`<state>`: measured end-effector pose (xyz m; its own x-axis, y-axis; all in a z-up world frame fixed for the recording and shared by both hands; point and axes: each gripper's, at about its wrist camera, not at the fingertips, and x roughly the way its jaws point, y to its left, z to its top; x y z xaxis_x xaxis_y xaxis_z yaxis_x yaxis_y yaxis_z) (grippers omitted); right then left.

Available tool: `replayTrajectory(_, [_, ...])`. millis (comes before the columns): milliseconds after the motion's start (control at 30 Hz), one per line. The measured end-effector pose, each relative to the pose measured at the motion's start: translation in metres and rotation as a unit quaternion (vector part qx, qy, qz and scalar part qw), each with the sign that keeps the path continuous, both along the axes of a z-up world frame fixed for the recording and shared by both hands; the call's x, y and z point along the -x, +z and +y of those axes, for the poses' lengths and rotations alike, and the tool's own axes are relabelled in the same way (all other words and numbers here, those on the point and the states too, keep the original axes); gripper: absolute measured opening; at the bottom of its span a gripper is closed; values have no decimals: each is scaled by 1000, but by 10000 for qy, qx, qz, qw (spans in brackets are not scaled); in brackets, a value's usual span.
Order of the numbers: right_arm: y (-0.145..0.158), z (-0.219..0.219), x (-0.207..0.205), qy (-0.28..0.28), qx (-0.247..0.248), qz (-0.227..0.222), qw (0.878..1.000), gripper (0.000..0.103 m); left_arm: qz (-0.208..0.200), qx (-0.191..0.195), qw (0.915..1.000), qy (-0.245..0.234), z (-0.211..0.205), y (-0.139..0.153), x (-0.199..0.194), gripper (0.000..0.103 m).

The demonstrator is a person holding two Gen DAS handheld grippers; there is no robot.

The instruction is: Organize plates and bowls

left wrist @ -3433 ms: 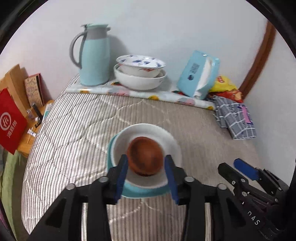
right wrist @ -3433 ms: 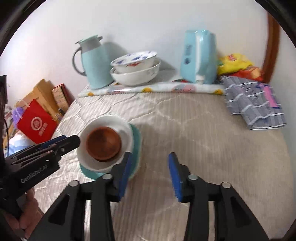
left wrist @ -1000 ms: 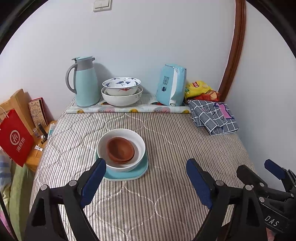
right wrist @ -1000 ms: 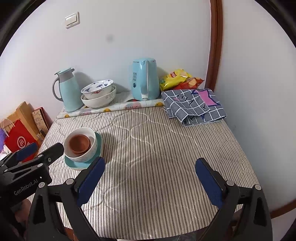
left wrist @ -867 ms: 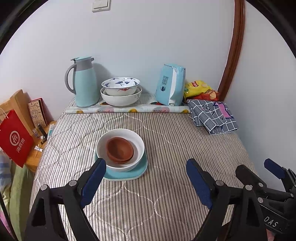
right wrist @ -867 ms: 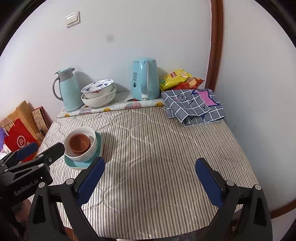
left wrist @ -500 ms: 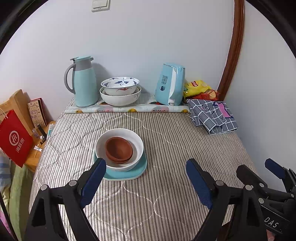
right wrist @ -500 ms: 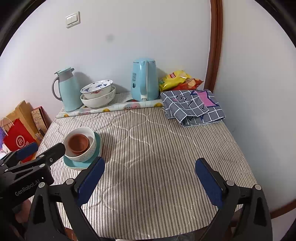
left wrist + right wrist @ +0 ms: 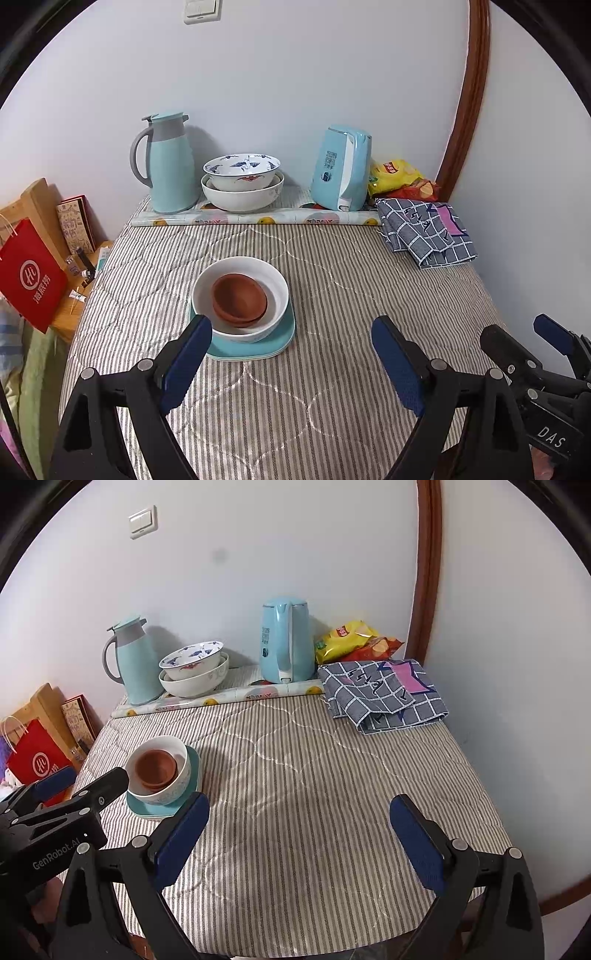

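In the left wrist view the left gripper (image 9: 291, 354) is hovering with its fingers spread wide and nothing between them; just past its left pad, at about 11 o'clock, the brown bowl (image 9: 239, 300) is nesting inside the white bowl (image 9: 240, 298), which is sitting on the teal plate (image 9: 279, 341) on the striped quilted tabletop (image 9: 332, 406). Only here is the right gripper showing from the side, at 4 o'clock. At 12 o'clock two more stacked bowls (image 9: 242, 182) are standing between the thermos jug (image 9: 168, 164) and the kettle (image 9: 341, 168), against the wall. In the right wrist view the right gripper (image 9: 299, 840) is also holding its fingers wide apart around bare cloth. This view alone is showing the near table edge at 6 o'clock and the right edge at 3 o'clock, close to the side wall. The stack is lying at 10 o'clock, near the left edge, behind the left gripper's tip. A folded checked cloth (image 9: 384, 696) is occupying 1 o'clock; the middle stretch is lying open.
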<state>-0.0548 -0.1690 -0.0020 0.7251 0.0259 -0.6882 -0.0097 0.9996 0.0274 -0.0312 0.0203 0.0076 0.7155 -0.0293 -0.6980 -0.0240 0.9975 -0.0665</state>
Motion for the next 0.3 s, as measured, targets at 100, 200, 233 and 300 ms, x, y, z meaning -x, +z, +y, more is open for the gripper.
replayTrajectory(100, [0,0,-1,-8,-15,-10,10000,97,11,-7,10000,16,0,0,-1,88])
replayTrajectory(200, [0,0,-1,3,-19,12,10000,97,8,0,10000,24,0,-1,-2,88])
replayTrajectory(233, [0,0,-1,10,-15,11,10000,97,10,-3,10000,26,0,-1,-2,88])
replayTrajectory(300, [0,1,-2,21,-12,9,10000,97,31,-7,10000,32,-1,-2,-3,88])
